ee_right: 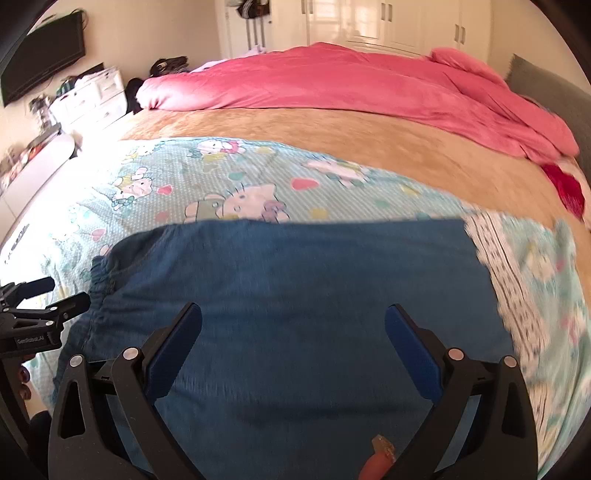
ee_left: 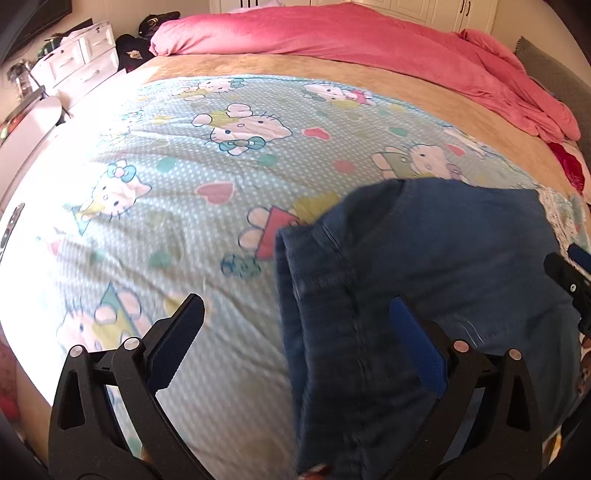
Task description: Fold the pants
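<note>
A wide bed (ee_right: pixel 295 140) fills both views, its tan cover running across the middle and a rumpled pink duvet (ee_right: pixel 351 81) heaped along the far side. Over the near half lies a pale blue sheet (ee_left: pixel 184 155) printed with cartoon cats and hearts, brightly sunlit at the left.

The pants (ee_right: pixel 288 295) — blue denim, folded into a broad flat rectangle — lie on the printed sheet at the near edge of the bed. In the right wrist view the gathered elastic waistband sits at the left end and the straight far edge runs nearly level across the frame. In the left wrist view the same pants (ee_left: pixel 424 277) occupy the near right, with a stitched seam running down the doubled left edge.

The right gripper (ee_right: pixel 293 317) hangs over the middle of the denim with its jaws spread wide; nothing lies between the blue pads, and whether they touch the cloth cannot be told. The left gripper (ee_left: pixel 297 308) is just as widely spread and empty, its right finger over the denim and its left finger over the sheet beside the pants' left edge.

At the far left stand a white set of drawers (ee_right: pixel 96 96) and, above it on the wall, a dark television (ee_right: pixel 44 55). White cupboard doors (ee_right: pixel 388 22) line the far wall.
</note>
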Demonstrator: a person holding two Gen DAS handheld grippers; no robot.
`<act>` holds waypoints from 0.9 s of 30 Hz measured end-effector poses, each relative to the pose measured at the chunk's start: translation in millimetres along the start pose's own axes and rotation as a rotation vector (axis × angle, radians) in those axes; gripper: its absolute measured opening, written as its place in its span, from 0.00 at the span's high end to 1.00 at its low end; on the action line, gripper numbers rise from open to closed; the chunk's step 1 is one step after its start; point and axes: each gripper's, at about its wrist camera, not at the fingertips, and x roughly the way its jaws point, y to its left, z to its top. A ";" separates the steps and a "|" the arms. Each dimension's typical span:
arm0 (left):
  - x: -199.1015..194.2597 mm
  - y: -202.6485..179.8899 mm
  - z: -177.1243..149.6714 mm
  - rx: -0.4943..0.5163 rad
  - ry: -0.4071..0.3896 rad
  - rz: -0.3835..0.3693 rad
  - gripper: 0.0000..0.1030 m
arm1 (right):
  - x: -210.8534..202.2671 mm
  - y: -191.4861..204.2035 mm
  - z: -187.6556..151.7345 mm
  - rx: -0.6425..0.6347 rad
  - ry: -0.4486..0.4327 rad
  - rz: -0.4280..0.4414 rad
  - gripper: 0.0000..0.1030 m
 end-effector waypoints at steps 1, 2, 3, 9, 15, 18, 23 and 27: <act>4.9 1.5 4.5 0.001 0.006 -0.007 0.08 | 5.5 3.4 6.9 -0.026 -0.002 -0.007 0.04; 10.0 2.4 8.9 0.003 0.014 -0.015 0.08 | 8.9 6.4 11.2 -0.042 -0.005 -0.007 0.04; 13.1 2.9 11.6 0.004 0.019 -0.022 0.08 | 13.4 8.7 15.5 -0.057 -0.005 -0.006 0.04; 31.2 1.0 26.7 0.024 0.025 -0.052 0.08 | 45.7 15.1 37.0 -0.112 0.022 0.005 0.04; 34.4 -11.7 37.7 0.070 -0.010 -0.092 0.26 | 75.1 24.9 51.6 -0.184 0.051 0.015 0.04; 39.3 -17.9 38.9 0.105 0.009 -0.088 0.54 | 89.0 31.5 56.7 -0.246 0.061 0.021 0.04; 28.7 -14.7 36.6 0.145 -0.036 -0.097 0.74 | 100.8 38.6 61.5 -0.334 0.069 0.045 0.04; 7.3 -8.4 36.6 0.145 -0.080 -0.156 0.76 | 110.2 44.3 63.5 -0.396 0.071 0.067 0.04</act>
